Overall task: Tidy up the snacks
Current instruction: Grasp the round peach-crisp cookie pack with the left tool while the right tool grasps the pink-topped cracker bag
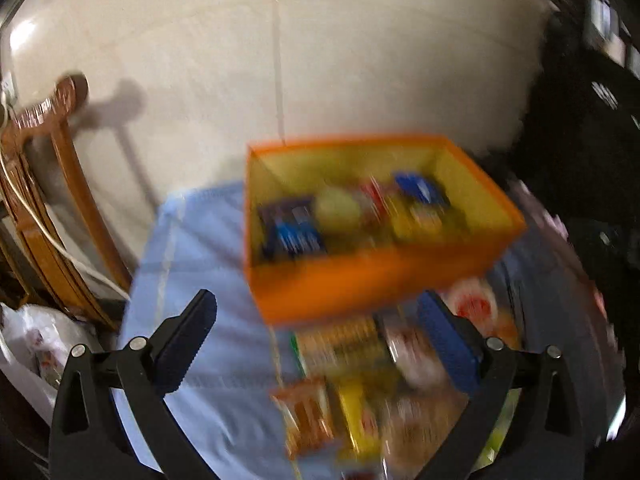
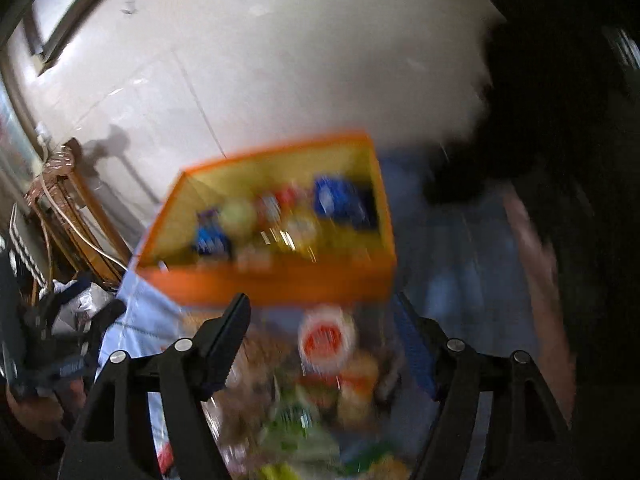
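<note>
Both tongs (image 1: 316,340) (image 2: 324,340) gape over loose snacks (image 1: 344,392).

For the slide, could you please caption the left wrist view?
Open left gripper above loose snack packets on a blue tablecloth, before an orange, yellow-lined box holding snacks.

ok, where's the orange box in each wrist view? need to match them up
Left wrist: orange box sits centre-right, on the blue cloth, beyond the open tool.
Right wrist: orange box sits centre, slightly left, just past the tool's tips.
Shared landmark: the wooden chair at the left edge against the white wall in both views.
</note>
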`<act>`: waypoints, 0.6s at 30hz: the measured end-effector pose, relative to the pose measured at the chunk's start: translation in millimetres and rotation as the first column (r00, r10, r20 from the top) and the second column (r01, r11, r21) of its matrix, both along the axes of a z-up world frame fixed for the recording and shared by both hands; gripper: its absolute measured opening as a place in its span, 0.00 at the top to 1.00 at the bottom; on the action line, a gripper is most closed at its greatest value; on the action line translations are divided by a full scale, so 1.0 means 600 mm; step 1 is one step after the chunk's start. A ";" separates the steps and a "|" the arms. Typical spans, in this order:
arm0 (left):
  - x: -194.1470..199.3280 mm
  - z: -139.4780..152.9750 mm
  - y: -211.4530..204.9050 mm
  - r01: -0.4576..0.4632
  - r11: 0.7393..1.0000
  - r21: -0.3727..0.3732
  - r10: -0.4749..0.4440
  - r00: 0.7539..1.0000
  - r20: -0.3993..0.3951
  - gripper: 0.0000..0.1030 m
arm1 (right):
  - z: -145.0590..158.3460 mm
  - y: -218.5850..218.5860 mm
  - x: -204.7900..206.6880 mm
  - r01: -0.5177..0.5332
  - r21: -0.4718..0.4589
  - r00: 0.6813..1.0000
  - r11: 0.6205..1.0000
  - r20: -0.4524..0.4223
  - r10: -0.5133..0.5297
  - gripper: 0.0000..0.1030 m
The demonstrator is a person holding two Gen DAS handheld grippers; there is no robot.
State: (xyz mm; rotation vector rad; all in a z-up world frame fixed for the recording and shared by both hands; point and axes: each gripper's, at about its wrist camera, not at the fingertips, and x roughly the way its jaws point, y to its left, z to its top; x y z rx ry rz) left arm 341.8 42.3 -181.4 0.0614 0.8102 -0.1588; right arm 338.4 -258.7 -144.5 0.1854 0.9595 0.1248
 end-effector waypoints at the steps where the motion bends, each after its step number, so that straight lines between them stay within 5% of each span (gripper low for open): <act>1: -0.023 -0.017 -0.007 0.025 1.000 0.001 -0.025 1.000 -0.013 0.04 | -0.020 -0.009 -0.014 0.016 0.004 1.000 1.000 -0.023 -0.016 0.29; 6: -0.112 -0.100 -0.065 0.117 0.993 0.021 -0.116 0.991 -0.061 0.04 | -0.116 -0.028 -0.076 0.055 0.012 0.986 0.998 -0.160 -0.052 0.29; 14: -0.118 -0.151 -0.128 0.124 0.991 0.057 -0.120 0.991 -0.065 0.07 | -0.133 -0.040 -0.124 0.066 0.004 0.979 0.998 -0.192 -0.064 0.29; 16: -0.107 -0.158 -0.128 0.119 0.992 0.036 -0.115 0.989 -0.087 0.29 | -0.134 -0.046 -0.125 0.071 0.003 0.978 0.997 -0.197 -0.069 0.29; 18: -0.109 -0.160 -0.126 0.121 0.992 0.034 -0.118 0.989 -0.084 0.30 | -0.136 -0.044 -0.128 0.059 0.005 0.977 0.998 -0.208 -0.057 0.29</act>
